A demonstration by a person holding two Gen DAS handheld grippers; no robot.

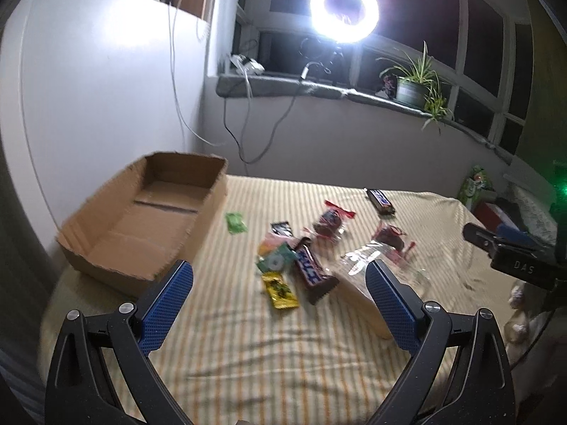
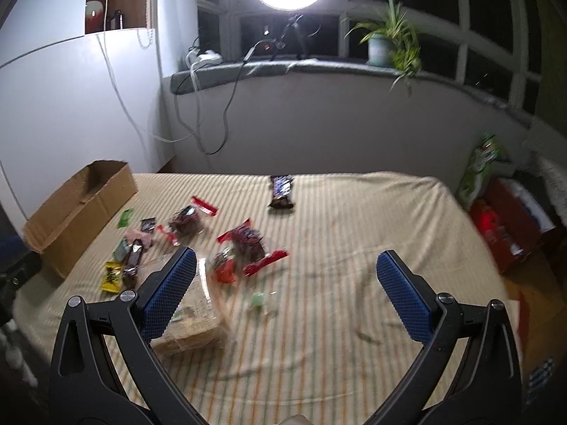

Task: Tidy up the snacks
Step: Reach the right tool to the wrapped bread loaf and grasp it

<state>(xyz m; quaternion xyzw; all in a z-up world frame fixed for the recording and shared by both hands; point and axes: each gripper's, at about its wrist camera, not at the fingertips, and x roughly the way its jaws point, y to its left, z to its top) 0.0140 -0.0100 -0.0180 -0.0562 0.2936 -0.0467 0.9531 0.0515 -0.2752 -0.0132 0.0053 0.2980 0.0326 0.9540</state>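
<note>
Left wrist view shows my left gripper [image 1: 280, 278] with fingers spread wide and holding nothing, hanging above the striped bed [image 1: 248, 336]. Using the cardboard box [image 1: 149, 212] as landmark: it sits open and empty at the bed's far left corner, and the snacks [image 1: 301, 248] lie scattered to its right, nearest a small green packet [image 1: 235, 222] just beside its wall. A Snickers bar [image 1: 313, 274] lies straight ahead between my fingers, its long axis running roughly away from me. My right gripper [image 2: 287, 265] is also spread and empty, farther from the box, above bare cloth. I judge the left hand better placed for the bar.
</note>
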